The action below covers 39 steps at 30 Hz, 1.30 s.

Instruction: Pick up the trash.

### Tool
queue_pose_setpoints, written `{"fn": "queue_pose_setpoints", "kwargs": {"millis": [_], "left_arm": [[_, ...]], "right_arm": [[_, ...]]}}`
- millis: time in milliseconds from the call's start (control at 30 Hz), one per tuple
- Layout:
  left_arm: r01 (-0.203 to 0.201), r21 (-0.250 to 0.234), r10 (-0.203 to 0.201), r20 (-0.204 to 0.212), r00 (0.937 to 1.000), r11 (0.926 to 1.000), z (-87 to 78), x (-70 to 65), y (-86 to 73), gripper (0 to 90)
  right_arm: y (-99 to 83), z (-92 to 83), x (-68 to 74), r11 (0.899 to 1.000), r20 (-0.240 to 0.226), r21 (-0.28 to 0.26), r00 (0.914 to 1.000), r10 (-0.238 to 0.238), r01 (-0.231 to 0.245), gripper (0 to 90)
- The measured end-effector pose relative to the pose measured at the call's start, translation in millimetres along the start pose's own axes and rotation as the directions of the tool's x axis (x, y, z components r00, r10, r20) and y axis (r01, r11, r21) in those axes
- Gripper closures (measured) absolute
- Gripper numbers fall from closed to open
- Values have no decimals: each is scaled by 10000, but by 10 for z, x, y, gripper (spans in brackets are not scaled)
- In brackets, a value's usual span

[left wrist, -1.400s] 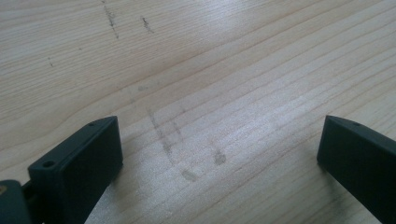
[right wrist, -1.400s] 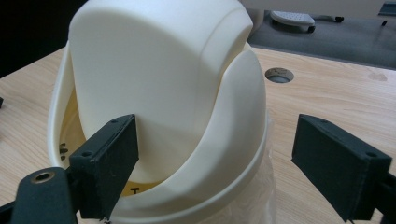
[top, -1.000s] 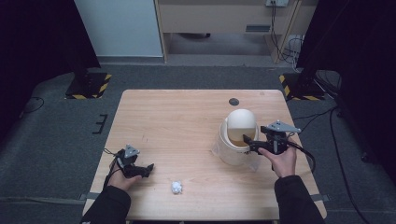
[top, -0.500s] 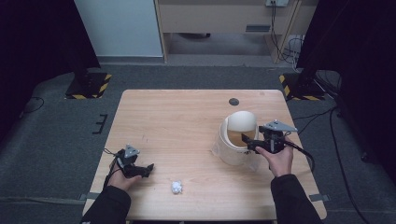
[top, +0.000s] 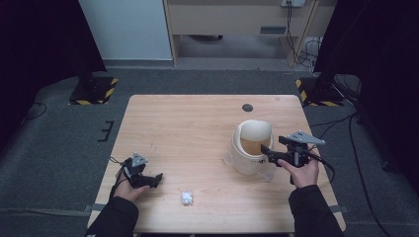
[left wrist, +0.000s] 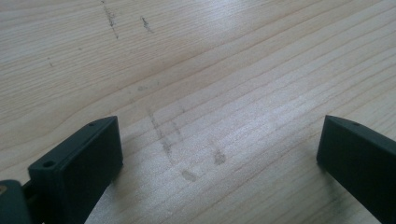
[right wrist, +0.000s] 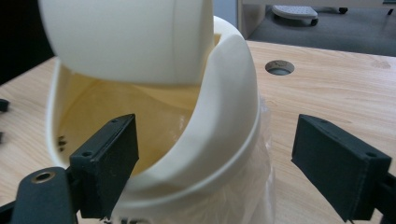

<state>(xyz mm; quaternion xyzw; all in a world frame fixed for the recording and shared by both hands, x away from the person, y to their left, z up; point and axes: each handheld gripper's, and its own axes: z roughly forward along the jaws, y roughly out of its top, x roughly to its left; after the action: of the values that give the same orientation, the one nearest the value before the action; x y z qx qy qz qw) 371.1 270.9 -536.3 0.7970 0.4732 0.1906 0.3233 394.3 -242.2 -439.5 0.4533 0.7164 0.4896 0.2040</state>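
A cream bin (top: 244, 160) with a swing lid (top: 254, 129) stands right of centre on the wooden table (top: 188, 123), a clear bag liner hanging at its base. The lid (right wrist: 130, 37) is tipped up and the tan inside shows. My right gripper (top: 269, 157) is at the bin's right side. Its jaws straddle the bin's rim (right wrist: 219, 116), one inside the opening and one outside; they have just been opening and do not press on it. My left gripper (top: 157, 177) rests open on the table at the front left, with bare wood between its jaws (left wrist: 219, 135).
A small crumpled white paper ball (top: 186, 198) lies near the table's front edge, between the two hands. A round cable hole (top: 247, 107) sits in the tabletop behind the bin. Dark floor surrounds the table, with furniture at the back.
My right gripper has shifted slightly at the bin's rim. The left hand and the paper ball have not moved.
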Motion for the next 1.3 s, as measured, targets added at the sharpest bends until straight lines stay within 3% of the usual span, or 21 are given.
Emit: {"fn": "queue_pose_setpoints", "kwargs": {"millis": [200, 367, 633, 733, 800, 933, 1033, 1100, 1167, 1300], "left_arm": [[-22, -2, 22, 35, 10000, 10000, -2, 4, -1, 0], [-38, -1, 38, 49, 10000, 10000, -3, 6, -2, 0], [-58, 3, 58, 77, 10000, 10000, -4, 10, -2, 0], [-66, 23, 66, 93, 9999, 10000, -5, 12, 0, 0], [-50, 43, 50, 91, 9999, 10000, -9, 13, 4, 10], [-43, 121, 42, 79, 10000, 9999, -20, 16, 14, 29], [-64, 176, 62, 102, 9999, 9998, -29, 15, 20, 51], [-24, 257, 21, 104, 9999, 9997, -42, 11, 27, 66], [-27, 287, 24, 100, 9999, 9996, -46, 12, 30, 83], [-25, 468, 20, 123, 9999, 9989, -76, 15, 42, 115]], "right_arm": [[-23, -238, -80, 9992, -56, -341, 9998, 185, -187, 143], [-90, -312, -147, 9991, 46, -278, 9995, 321, -320, 140], [-285, -290, -305, 9977, 645, 470, 9968, 464, -494, 136], [-438, -204, -385, 9916, 922, 1245, 9955, 224, -338, 130], [-467, -191, -399, 9891, 974, 1414, 9948, 281, -417, 129], [-645, -97, -516, 9675, 1241, 2507, 9923, 33, -345, 140], [-697, -58, -570, 9607, 1324, 2744, 9912, 40, -406, 140], [-769, -4, -646, 9465, 1386, 3194, 9904, 14, -460, 140], [-794, 6, -670, 9402, 1474, 3367, 9891, 19, -520, 138], [-820, 11, -695, 9374, 1496, 3455, 9887, -86, -441, 130]]}}
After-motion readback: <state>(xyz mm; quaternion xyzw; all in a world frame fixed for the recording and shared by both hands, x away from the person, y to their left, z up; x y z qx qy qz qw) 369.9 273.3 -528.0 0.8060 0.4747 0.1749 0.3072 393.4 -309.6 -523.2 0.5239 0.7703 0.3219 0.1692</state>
